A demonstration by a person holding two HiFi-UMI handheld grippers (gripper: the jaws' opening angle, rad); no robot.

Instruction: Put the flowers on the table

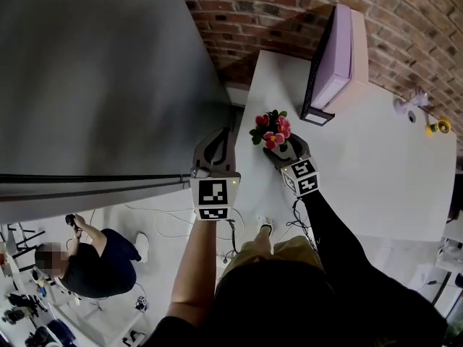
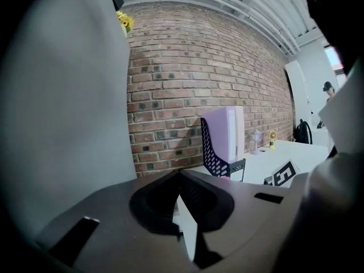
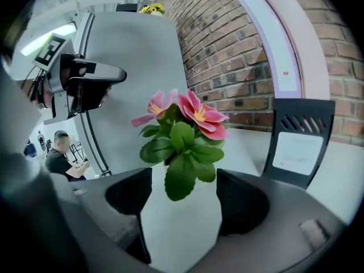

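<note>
A bunch of pink flowers [image 1: 271, 130] with green leaves stands in a white pot [image 3: 179, 226]. My right gripper [image 1: 284, 152] is shut on that pot, one jaw on each side. It holds the pot upright over the left end of the white table [image 1: 362, 172]; whether the pot touches the table is hidden. In the right gripper view the flowers [image 3: 185, 118] rise just ahead of the right gripper [image 3: 183, 206]. My left gripper [image 1: 216, 149] hangs left of the table beside the grey cabinet [image 1: 94, 85]. In its own view the left gripper [image 2: 180, 175] is shut with nothing in it.
A purple box in a black mesh holder [image 1: 329, 56] stands at the table's back by the brick wall [image 1: 268, 13]. A small yellow fan [image 1: 438, 126] sits at the far right. A person [image 1: 94, 262] sits on the floor at lower left. Yellow flowers [image 3: 149, 8] top the cabinet.
</note>
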